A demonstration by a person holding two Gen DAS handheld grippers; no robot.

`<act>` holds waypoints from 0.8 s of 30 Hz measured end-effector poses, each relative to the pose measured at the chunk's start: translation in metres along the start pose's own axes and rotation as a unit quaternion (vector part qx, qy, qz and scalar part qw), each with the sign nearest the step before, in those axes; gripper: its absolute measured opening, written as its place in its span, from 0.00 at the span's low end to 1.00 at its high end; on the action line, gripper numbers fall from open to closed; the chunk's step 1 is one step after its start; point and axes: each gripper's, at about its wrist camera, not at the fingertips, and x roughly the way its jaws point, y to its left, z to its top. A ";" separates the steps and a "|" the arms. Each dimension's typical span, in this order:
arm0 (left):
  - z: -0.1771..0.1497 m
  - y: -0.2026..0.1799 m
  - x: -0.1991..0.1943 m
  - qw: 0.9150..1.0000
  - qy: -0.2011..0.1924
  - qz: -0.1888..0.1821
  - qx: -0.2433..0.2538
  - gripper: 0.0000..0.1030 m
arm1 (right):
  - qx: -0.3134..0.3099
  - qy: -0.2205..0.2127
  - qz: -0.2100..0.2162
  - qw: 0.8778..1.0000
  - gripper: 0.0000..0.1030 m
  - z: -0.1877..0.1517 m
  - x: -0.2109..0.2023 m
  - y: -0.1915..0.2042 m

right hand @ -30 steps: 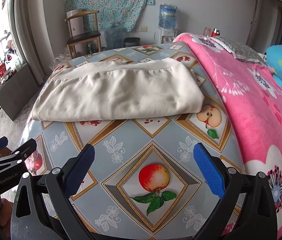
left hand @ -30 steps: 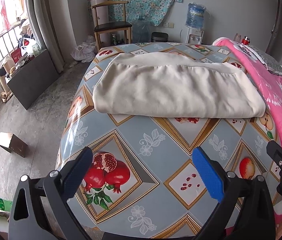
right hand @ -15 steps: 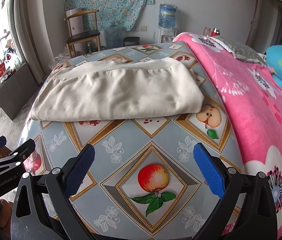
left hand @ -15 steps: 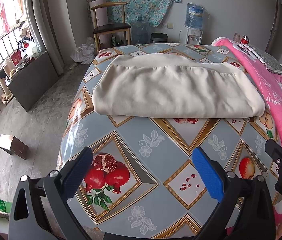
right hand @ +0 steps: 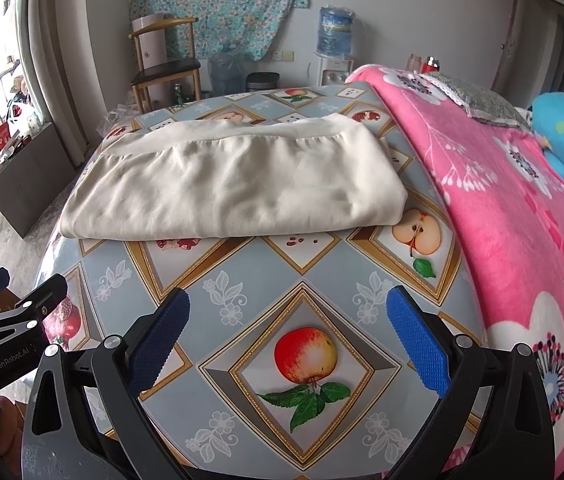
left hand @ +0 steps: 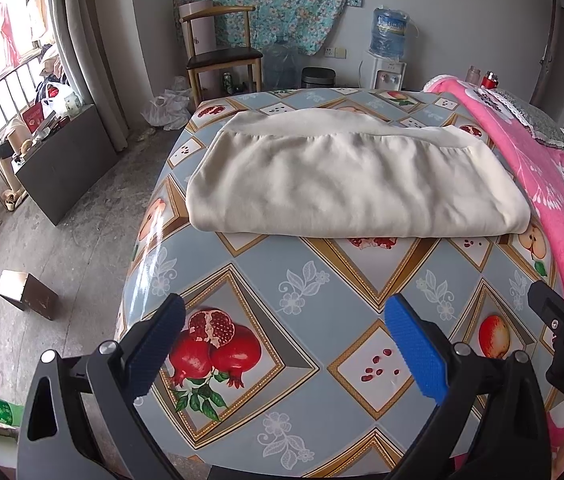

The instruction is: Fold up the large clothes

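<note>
Ahead of both grippers, well apart: folded cloth (left hand: 346, 184) on table (left hand: 322, 280). Left gripper (left hand: 282, 332) and right gripper (right hand: 288, 328) wide, empty. Risk: single-layer pinch unravelling fold.

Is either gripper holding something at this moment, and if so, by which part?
Nothing is held. The left gripper and right gripper are open, short of the folded cream garment.

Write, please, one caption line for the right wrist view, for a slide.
Open right gripper above the fruit-print tablecloth, facing a folded cream garment beside a pink blanket.
</note>
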 end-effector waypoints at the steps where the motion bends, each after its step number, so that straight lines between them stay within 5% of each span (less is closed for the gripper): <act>1: 0.001 0.000 0.000 1.000 -0.001 0.000 0.000 0.95 | -0.001 0.000 0.000 1.000 0.93 0.000 -0.001 -0.001; 24: 0.001 0.002 -0.001 1.000 -0.002 0.001 0.000 0.95 | -0.003 0.001 -0.001 1.000 0.93 0.000 -0.001 -0.001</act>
